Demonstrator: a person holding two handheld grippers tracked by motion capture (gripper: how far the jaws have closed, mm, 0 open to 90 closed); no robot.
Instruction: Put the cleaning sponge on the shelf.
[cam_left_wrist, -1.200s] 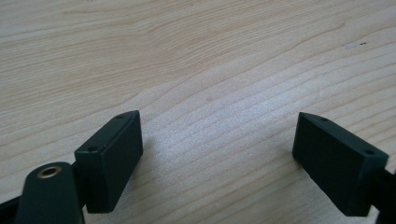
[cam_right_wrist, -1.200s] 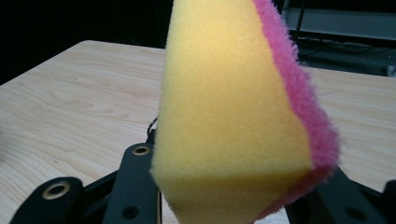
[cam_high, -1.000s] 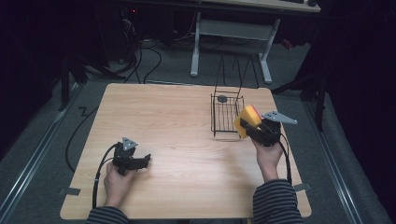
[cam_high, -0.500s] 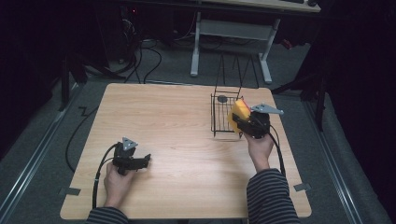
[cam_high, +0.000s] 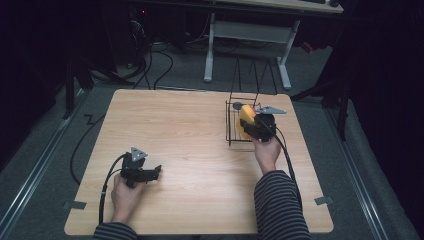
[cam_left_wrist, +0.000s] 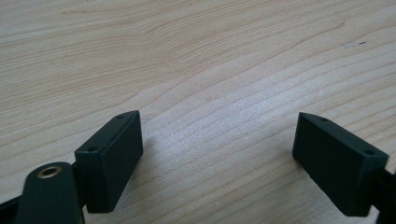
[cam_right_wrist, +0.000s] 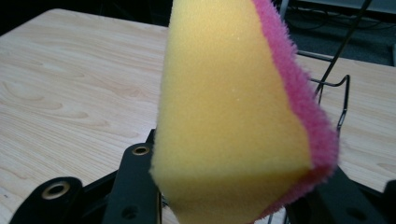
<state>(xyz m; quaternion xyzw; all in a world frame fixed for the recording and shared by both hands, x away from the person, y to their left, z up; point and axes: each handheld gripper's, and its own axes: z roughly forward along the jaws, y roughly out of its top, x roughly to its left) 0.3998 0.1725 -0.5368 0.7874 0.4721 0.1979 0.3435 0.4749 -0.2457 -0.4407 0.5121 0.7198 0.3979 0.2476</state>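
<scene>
Dark room, grey floor around pale wooden worktop (cam_high: 200, 150). I saw my right hand-held gripper (cam_high: 252, 126) clamped on yellow sponge (cam_right_wrist: 224, 116) with pink scouring face, sponge standing up between jaws, raised at black wire rack (cam_high: 234, 127) near worktop's far right. My left hand-held gripper (cam_left_wrist: 219, 158) rested low on near-left worktop, jaws spread wide, bare wood between them.

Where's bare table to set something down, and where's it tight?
Free: the whole middle of the table, between the left gripper and the wire basket, plus the far left half. Crowded: the far right, where the right gripper holds a yellow-pink sponge at the basket.
</scene>
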